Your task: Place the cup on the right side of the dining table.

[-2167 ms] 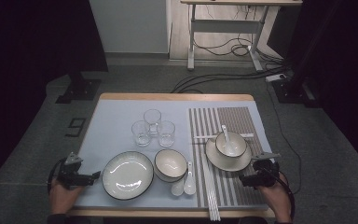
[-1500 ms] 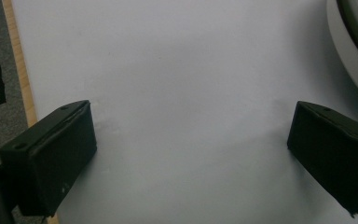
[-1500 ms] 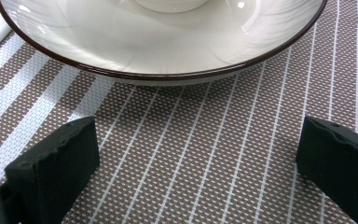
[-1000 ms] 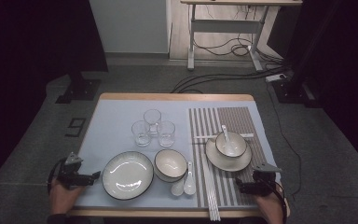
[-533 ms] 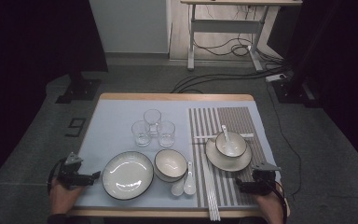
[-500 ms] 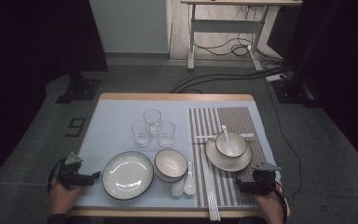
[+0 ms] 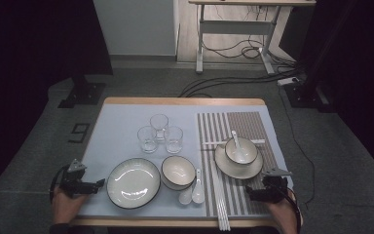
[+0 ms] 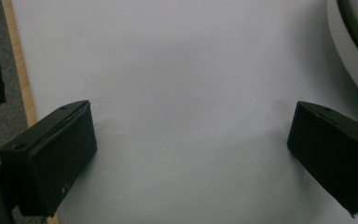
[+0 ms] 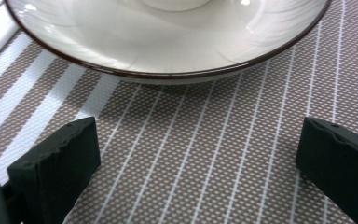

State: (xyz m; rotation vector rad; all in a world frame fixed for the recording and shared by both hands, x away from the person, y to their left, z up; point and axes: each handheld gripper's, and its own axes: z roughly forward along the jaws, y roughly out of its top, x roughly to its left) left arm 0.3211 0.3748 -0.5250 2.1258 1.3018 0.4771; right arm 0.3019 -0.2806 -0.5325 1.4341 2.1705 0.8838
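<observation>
Left gripper [image 7: 95, 185] low at the near left corner of the table [image 7: 121, 114], held in a hand [image 7: 65, 204] coming in from the bottom edge; jaws wide apart, nothing between them but bare pale-blue table cover [image 8: 177, 93]. Pointed toward the large plate [image 7: 133, 183], just beside its left rim, not touching. In the left gripper view, the same plate's rim [image 8: 354, 42] curving in at the upper right, beyond the right-hand jaw.

Right gripper [image 7: 249, 193] low at the near right, over the striped placemat [image 7: 246, 124], held in the other hand [image 7: 282, 212]; jaws likewise spread wide, holding nothing. Aimed at the saucer [image 7: 226, 168] on the mat, close to its near rim, apart from it. In the right gripper view [image 9: 196, 163], woven brown-and-white mat between the jaws and the saucer's dark-edged rim [image 9: 168, 42] straight ahead, just beyond the tips.

On the saucer, a small bowl [image 7: 246, 148] with a spoon [image 7: 235, 139] resting in it. Between plate and mat, a deeper bowl [image 7: 177, 170], with two white spoons [image 7: 193, 192] just beside it at the near right. Three clear glasses [image 7: 159, 131] clustered behind the bowl, near mid-table. White chopsticks [image 7: 220, 204] lying lengthwise on the mat's left part, near ends reaching the table's front edge.
</observation>
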